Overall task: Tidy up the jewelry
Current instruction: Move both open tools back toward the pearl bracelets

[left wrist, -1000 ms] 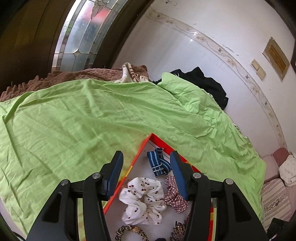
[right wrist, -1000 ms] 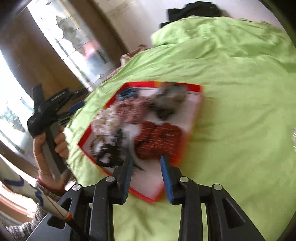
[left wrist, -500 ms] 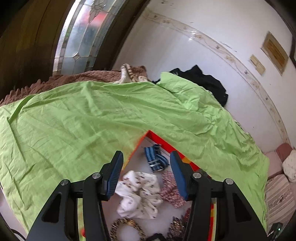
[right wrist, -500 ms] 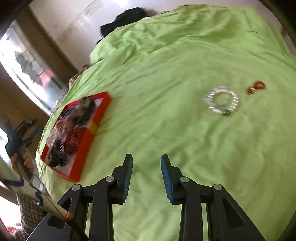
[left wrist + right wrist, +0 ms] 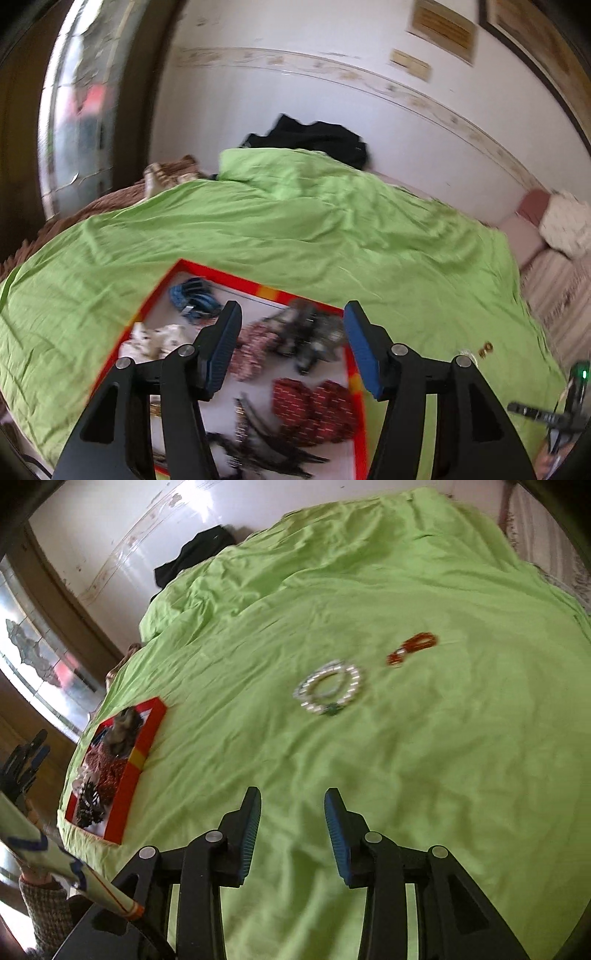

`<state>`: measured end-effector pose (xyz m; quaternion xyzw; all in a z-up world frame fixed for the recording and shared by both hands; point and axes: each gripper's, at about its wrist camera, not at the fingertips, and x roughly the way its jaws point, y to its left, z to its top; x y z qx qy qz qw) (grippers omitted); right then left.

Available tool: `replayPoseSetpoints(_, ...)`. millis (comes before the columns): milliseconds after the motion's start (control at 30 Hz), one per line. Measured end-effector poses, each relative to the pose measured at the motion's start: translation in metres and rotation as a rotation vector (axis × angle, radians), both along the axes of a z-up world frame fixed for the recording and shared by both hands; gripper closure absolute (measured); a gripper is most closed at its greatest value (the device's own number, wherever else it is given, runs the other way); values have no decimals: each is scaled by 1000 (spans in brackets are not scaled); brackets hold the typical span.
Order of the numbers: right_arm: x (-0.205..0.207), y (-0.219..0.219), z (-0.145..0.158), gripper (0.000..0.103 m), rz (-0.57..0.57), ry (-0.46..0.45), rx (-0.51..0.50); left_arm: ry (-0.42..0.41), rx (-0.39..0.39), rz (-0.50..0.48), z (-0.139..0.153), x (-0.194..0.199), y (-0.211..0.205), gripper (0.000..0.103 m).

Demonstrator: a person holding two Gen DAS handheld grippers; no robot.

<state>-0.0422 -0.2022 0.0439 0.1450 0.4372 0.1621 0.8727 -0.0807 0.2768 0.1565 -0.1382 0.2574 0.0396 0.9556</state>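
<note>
- The right gripper point(image 5: 292, 829) hangs over bare green bedsheet point(image 5: 424, 775); its jaws have just been opening and stand spread with nothing between them
- From it the pearl bracelet point(image 5: 328, 687) lies ahead at about twelve o'clock, well apart, flat on the sheet as a ring with no long axis
- The small red piece point(image 5: 412, 648) sits beyond at one o'clock, its length running toward two o'clock
- The red tray point(image 5: 133, 766) of scrunchies is off at ten o'clock
- The left gripper point(image 5: 291, 347) hovers above that tray, jaws also just widened and empty
- Judging by this, the right hand is nearer the bracelet and should make the pick
</note>
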Motion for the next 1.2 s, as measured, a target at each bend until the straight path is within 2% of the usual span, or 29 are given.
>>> replayPoseSetpoints(167, 12, -32, 4, 63, -68, -11, 0, 41, 8, -77, -3, 4, -35, 45)
replayPoseSetpoints(333, 41, -62, 10, 63, -143, -32, -20, 104, 40, -142, -8, 12, -70, 45)
replayPoseSetpoints(567, 86, -91, -9, 63, -196, 4, -11, 203, 3, -277, -21, 47, -139, 45)
replayPoseSetpoints(733, 109, -92, -21, 63, -189, 28, -25, 295, 39, -385, -47, 93, -210, 45)
replayPoseSetpoints(833, 118, -98, -24, 63, -193, 33, 2, 387, 17, -456, -76, 130, -252, 45)
replayPoseSetpoints(933, 125, -101, -23, 63, -188, 21, 22, 439, -9, -488, -100, 158, -281, 46)
replayPoseSetpoints(1100, 138, -104, -27, 63, -191, 24, 44, 481, -22, -541, -125, 189, -317, 58)
replayPoseSetpoints(1133, 140, -105, -29, 63, -194, 30, 53, 472, 4, -544, -126, 192, -324, 67)
replayPoseSetpoints(1167, 143, -106, -31, 63, -195, 36, 64, 476, 21, -548, -127, 196, -328, 85)
replayPoseSetpoints(1200, 145, -106, -32, 63, -193, 40, 68, 503, 28, -539, -131, 200, -329, 95)
